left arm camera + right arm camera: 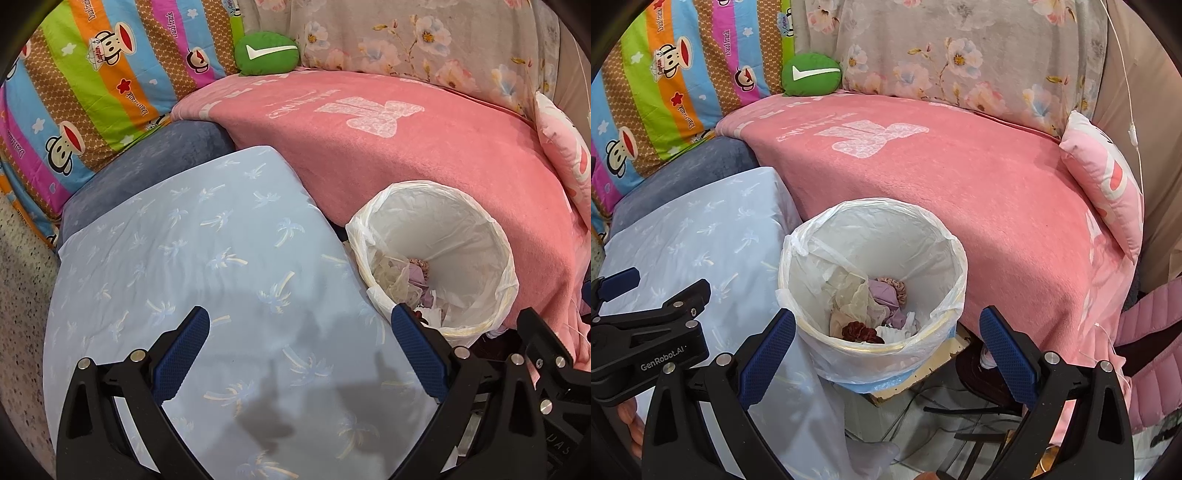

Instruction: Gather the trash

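A white bin lined with a thin plastic bag (955,258) stands between a light blue cloth-covered surface and a pink blanket. Crumpled paper, lilac scraps and a dark red scrunchie (860,330) lie at its bottom. My right gripper (886,325) hovers open just above the bin's near rim, nothing between its blue pads (768,347). My left gripper (301,321) is open over the light blue cloth (207,258), with the bin (491,236) at its right fingertip. The left gripper's body (646,332) also shows at the left of the right wrist view.
A pink blanket (960,177) covers the sofa seat behind the bin. A green round cushion (810,74), a striped cartoon cover (665,74) and a floral cover (960,55) lie at the back. A pink pillow (1108,177) sits right. Cables and a board (923,373) lie under the bin.
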`<state>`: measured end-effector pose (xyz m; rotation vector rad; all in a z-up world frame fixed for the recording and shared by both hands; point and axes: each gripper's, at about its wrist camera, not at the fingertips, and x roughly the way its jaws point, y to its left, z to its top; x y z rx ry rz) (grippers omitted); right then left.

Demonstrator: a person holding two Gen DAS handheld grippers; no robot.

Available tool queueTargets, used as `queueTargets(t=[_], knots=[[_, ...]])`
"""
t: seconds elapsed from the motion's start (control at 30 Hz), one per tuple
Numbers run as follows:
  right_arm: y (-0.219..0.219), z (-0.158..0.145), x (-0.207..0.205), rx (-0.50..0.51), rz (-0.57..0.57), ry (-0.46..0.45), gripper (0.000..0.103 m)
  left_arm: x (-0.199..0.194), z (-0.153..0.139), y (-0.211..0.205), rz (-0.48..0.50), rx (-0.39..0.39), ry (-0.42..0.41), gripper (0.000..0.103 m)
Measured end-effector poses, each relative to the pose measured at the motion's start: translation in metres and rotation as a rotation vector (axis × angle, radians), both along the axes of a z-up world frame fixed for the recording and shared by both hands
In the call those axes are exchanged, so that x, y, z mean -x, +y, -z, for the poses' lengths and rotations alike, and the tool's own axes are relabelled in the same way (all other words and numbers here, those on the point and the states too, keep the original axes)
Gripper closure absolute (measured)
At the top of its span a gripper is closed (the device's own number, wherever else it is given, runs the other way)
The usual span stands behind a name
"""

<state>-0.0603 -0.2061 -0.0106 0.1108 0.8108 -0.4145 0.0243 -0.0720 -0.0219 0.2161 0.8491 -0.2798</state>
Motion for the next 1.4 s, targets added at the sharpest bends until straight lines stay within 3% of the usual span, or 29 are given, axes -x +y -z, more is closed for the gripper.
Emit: queueTargets(t=[1.4], knots=[[-0.001,0.002,0.001,0.000,0.003,0.008,0.006,-0.003,0.009,0.012,-0.014,-0.026,0.018,0.008]])
